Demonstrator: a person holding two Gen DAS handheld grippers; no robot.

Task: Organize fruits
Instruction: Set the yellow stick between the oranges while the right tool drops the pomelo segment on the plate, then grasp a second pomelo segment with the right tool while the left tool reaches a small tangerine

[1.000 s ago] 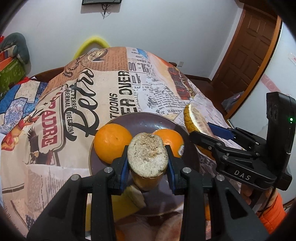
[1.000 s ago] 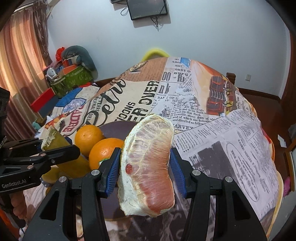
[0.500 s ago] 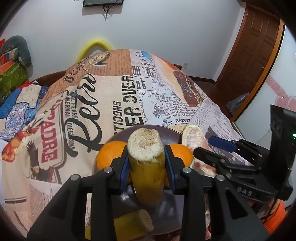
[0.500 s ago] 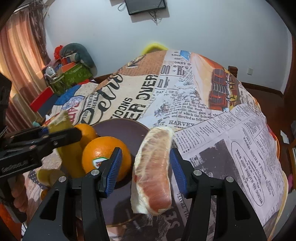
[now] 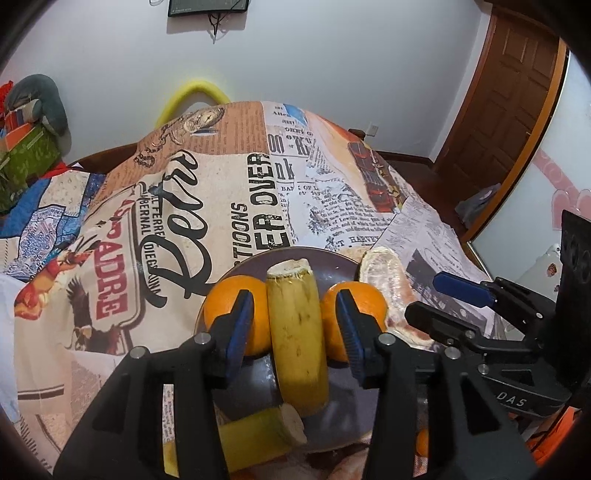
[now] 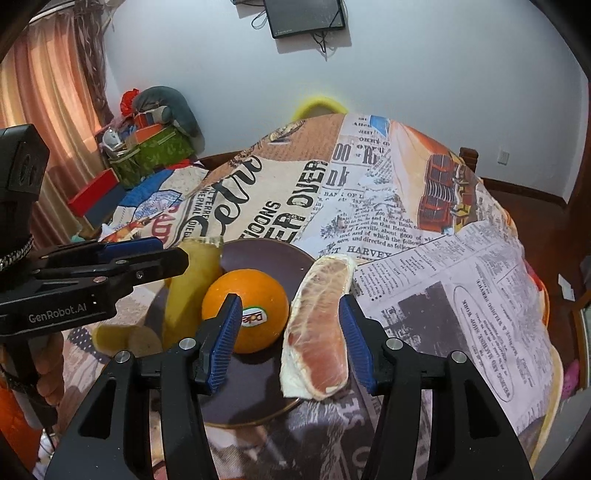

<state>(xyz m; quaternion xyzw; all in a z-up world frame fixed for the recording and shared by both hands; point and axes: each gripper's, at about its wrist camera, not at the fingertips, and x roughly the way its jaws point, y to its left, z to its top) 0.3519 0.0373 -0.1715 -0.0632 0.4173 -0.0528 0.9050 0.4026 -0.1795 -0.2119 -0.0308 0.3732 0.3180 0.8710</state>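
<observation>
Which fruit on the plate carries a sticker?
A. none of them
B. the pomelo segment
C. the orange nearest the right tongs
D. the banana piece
C: in the right wrist view the orange shows a red label low on its front, just above the right tongs.

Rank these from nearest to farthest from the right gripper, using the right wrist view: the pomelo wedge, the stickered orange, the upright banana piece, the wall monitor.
1. Pomelo wedge: between the open jaws of the right gripper, toward the right side.
2. Stickered orange: on the plate, just beyond the left jaw.
3. Banana piece: farther left, beside the left gripper.
4. Monitor: on the far wall.
</observation>
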